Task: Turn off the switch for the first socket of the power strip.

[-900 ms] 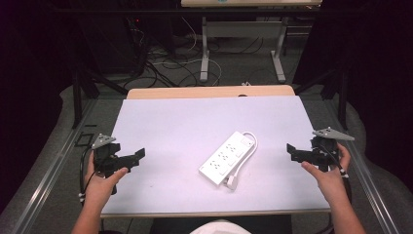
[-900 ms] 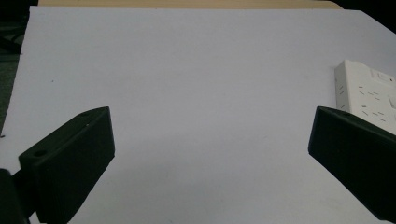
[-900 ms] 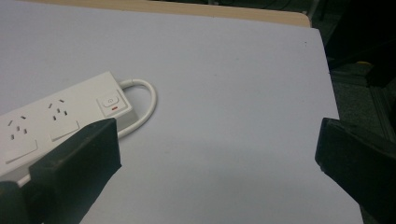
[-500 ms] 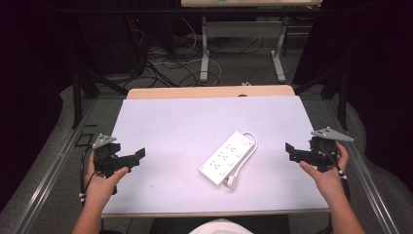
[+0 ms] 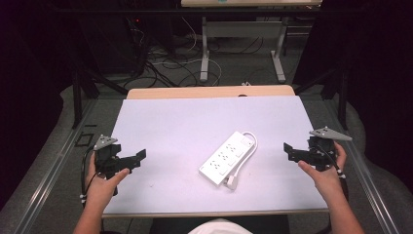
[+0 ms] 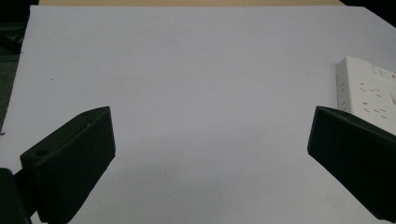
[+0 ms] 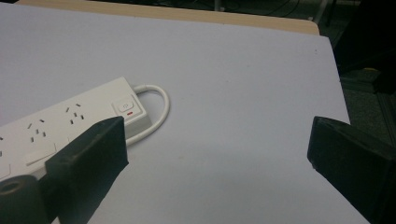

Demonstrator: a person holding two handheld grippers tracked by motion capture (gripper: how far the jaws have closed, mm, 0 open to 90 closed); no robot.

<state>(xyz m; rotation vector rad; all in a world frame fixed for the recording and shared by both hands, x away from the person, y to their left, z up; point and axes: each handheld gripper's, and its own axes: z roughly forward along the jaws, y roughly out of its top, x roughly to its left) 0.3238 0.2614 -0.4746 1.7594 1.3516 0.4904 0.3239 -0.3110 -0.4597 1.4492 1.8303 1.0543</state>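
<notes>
While a white power strip (image 5: 228,157) is lying diagonally near the middle of the desk (image 5: 185,122), the person is holding one gripper at each side of it, both well apart from the strip. In the high view, the left gripper (image 5: 137,157) is sitting over the near left part of the pale desk surface, gripped by the left hand (image 5: 102,183); the right gripper (image 5: 288,150) is sitting near the right edge, gripped by the right hand (image 5: 324,168). Both pairs of jaws are standing wide apart and are grasping nothing, as the left gripper view and the right gripper view are each showing bare desk between them. The strip's short white cord (image 7: 156,109) is looping out from the switch end, which is bearing a small red mark, and its plug (image 5: 232,182) is resting on the desk at the near end of the strip. Compared with the earlier frames, the strip is lying where it was, the left gripper is sitting as before, and the right gripper is sitting slightly lower and a little farther in over the desk. A second desk (image 5: 243,4) is standing on the floor beyond, with cables (image 5: 170,63) lying beneath it.
</notes>
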